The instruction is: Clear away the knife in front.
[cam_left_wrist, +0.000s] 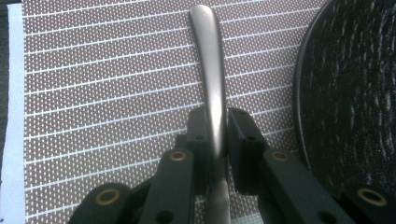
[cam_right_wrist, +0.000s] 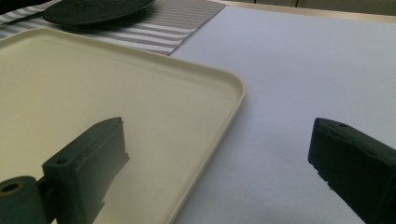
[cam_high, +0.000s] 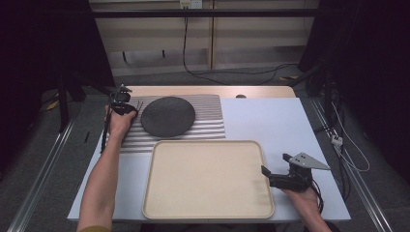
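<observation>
Near the bench's far left corner, the left gripper (cam_high: 126,107) had its fingers (cam_left_wrist: 198,135) clenched on a metal fork (cam_left_wrist: 211,88), holding the handle low over the striped placemat (cam_high: 212,108), just left of the dark plate (cam_high: 168,116). Placing looked nearly done; only letting go seemed left. The cream tray (cam_high: 208,212) lay bare at the near edge. Beside its right rim, the right gripper (cam_high: 270,175) waited, fingers (cam_right_wrist: 88,163) released and holding nothing.
</observation>
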Available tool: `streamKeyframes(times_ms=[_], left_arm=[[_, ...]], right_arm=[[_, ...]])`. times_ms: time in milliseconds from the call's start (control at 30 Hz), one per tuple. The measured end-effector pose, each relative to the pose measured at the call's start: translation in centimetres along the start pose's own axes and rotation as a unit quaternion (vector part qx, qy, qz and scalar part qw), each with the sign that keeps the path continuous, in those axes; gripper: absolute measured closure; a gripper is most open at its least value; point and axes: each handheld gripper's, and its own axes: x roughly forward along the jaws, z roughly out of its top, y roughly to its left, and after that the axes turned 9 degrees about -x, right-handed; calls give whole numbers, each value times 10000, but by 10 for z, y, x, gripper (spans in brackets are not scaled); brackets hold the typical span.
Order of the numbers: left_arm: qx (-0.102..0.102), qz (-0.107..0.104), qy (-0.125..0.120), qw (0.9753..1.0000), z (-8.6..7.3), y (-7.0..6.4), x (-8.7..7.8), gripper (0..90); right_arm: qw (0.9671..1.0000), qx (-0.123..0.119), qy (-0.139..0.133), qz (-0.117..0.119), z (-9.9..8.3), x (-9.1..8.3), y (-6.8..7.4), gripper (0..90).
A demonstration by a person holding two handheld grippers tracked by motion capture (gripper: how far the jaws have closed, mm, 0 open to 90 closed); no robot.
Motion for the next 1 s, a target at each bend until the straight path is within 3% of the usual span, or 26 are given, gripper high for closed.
streamKeyframes(times_ms=[433,733,1000], left_arm=[[47,-40,53,10000,-2,-2,-3,801],[155,-158,-14,9998,-1,-7,-14,801],[166,-139,-31,9998,-2,-4,-20,801]], right_arm=[[10000,12,19,-6,0,1,0,43],[10000,12,26,-11,0,1,0,43],[10000,13,27,-1,0,1,0,43]])
